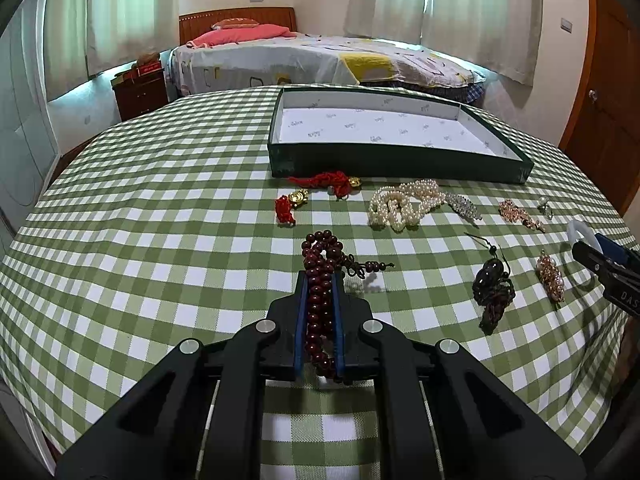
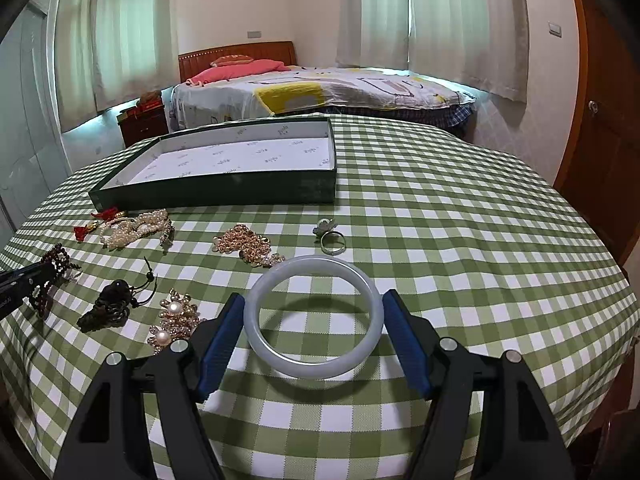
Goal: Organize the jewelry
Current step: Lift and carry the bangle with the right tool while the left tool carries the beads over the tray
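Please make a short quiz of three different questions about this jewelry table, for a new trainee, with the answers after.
1. True or false: the dark green box already holds some jewelry.
2. Which item do the left tongs grip?
A. the pearl necklace
B. the dark red bead bracelet
C. the ring
3. Fill in: the white bangle lies between the fingers of the ______ tongs.

Key:
1. False; only its white printed lining shows.
2. B; the blue pads press on the beads.
3. Right; whether the pads press on the bangle cannot be told.
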The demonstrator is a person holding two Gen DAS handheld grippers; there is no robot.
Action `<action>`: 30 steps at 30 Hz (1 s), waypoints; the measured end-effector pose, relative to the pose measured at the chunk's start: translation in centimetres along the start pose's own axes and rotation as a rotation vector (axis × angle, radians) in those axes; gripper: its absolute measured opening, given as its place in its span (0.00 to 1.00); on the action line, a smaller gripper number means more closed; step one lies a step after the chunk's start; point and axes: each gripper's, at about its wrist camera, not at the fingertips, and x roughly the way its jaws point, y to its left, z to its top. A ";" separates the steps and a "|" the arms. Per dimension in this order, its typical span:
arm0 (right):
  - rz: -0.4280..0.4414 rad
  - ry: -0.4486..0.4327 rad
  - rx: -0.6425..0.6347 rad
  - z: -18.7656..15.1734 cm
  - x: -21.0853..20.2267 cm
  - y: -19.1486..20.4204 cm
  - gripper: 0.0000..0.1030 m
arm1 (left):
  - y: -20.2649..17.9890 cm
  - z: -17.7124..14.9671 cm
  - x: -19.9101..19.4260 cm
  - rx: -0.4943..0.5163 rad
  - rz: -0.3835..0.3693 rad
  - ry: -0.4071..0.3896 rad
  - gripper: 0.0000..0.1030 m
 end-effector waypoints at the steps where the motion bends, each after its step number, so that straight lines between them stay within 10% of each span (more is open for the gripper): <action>1: 0.000 -0.001 0.001 0.0 0.0 0.0 0.67 | 0.0 0.0 0.0 0.000 0.000 -0.003 0.11; 15: 0.018 -0.063 0.002 2.6 -1.8 0.4 0.67 | -0.2 2.8 -1.8 -0.008 -0.017 -0.081 0.11; 30: 0.080 -0.146 -0.049 11.0 1.7 3.2 0.67 | -3.5 12.6 1.3 0.031 -0.089 -0.182 0.11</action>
